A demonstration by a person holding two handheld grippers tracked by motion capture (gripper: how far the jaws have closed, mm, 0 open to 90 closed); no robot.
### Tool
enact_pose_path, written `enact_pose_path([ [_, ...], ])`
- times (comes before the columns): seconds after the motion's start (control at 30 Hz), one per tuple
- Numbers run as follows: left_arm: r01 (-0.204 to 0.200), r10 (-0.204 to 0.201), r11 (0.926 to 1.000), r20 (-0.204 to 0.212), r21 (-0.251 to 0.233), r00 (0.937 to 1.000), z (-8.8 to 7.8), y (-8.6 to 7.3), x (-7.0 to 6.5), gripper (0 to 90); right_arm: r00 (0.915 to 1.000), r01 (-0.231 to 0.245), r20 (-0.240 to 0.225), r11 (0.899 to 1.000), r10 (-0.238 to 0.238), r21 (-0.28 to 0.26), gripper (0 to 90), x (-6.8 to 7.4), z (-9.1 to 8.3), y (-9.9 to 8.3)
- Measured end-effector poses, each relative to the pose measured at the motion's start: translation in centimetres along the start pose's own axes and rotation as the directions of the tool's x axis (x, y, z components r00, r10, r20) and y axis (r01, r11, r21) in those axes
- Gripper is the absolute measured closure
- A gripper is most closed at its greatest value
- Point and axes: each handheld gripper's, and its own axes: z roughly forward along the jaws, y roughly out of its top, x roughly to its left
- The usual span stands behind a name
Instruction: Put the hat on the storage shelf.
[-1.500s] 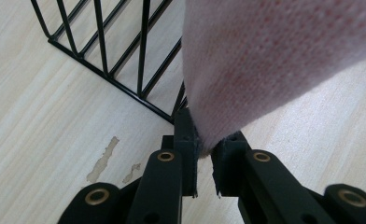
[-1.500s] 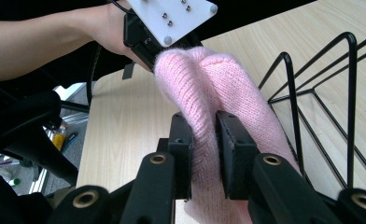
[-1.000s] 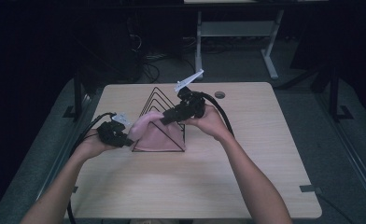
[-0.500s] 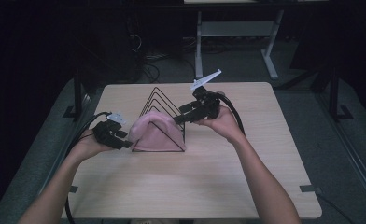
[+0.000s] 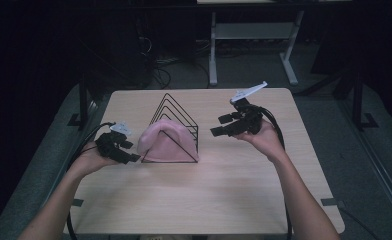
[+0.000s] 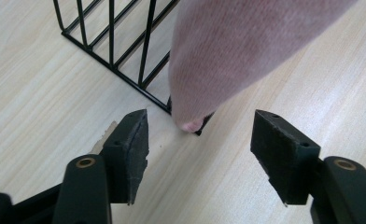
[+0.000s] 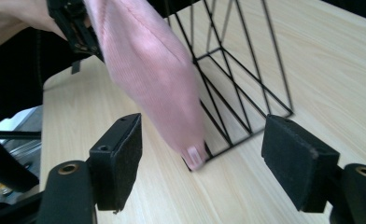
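Black jaws of the left gripper (image 6: pixel 200 140) stand wide apart, holding nothing, just short of the pink knit cloth (image 6: pixel 237 56) draped over one black wire rack (image 5: pixel 176 127). The right gripper (image 7: pixel 202 156) is likewise spread and empty, lifted off the wooden table (image 5: pixel 209 200), the rack's corner ahead between its jaws. One cloth, one rack, two grippers.

Left gripper (image 5: pixel 132 158) low, jaws apart, right gripper (image 5: pixel 215 131) raised, jaws apart

High view: above, looking down on tabletop (image 5: pixel 194 200) | both gripper views: close, low, sharing wire rack (image 6: pixel 111 51) corner
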Motion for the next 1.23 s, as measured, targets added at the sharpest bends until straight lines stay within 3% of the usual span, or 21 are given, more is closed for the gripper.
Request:
enact_pose_path([
  [0.17, 0.005, -0.005, 1.0000, -0.003, -0.007, 1.0000, -0.3, -0.5, -0.2, 34.3, 0.9993, -0.028, 0.027, 1.000, 0.028, -0.007, 28.5, -0.5, -1.5, -1.8],
  [0.2, 0.017, -0.017, 0.9997, -0.006, -0.015, 0.9998, -0.2, -0.9, -0.3, 33.7, 0.9977, -0.052, 0.044, 0.999, 0.052, -0.011, 28.3, -0.8, -2.3, -3.1],
  [0.4, 0.028, -0.028, 0.9995, -0.006, -0.015, 0.9996, -0.1, -1.4, -0.6, 32.0, 0.9923, -0.095, 0.076, 0.995, 0.097, -0.036, 28.1, -1.2, -4.1, -5.9],
  [0.53, 0.034, -0.034, 0.9990, -0.005, -0.028, 0.9994, -0.1, -1.6, -0.8, 30.4, 0.9891, -0.107, 0.096, 0.993, 0.111, -0.046, 28.1, -1.3, -4.9, -7.0],
  [0.8, 0.051, -0.052, 0.9977, -0.011, -0.045, 0.9986, -0.1, -2.7, -1.0, 28.6, 0.9736, -0.164, 0.152, 0.985, 0.170, -0.052, 28.0, -1.5, -7.3, -11.1],
  [1.03, 0.059, -0.059, 0.9965, -0.002, -0.059, 0.9982, -0.1, -3.2, -1.4, 28.6, 0.9585, -0.208, 0.187, 0.977, 0.215, -0.053, 26.7, -1.4, -8.5, -14.6],
  [1.07, 0.060, -0.060, 0.9959, 0.003, -0.067, 0.9982, -0.1, -3.4, -1.7, 28.5, 0.9544, -0.216, 0.194, 0.974, 0.227, -0.075, 26.7, -0.9, -9.0, -15.9],
  [1.23, 0.058, -0.058, 0.9951, -0.005, -0.080, 0.9983, -0.1, -4.0, -2.3, 28.6, 0.9461, -0.223, 0.222, 0.971, 0.236, -0.083, 24.6, 0.3, -9.6, -17.7],
])
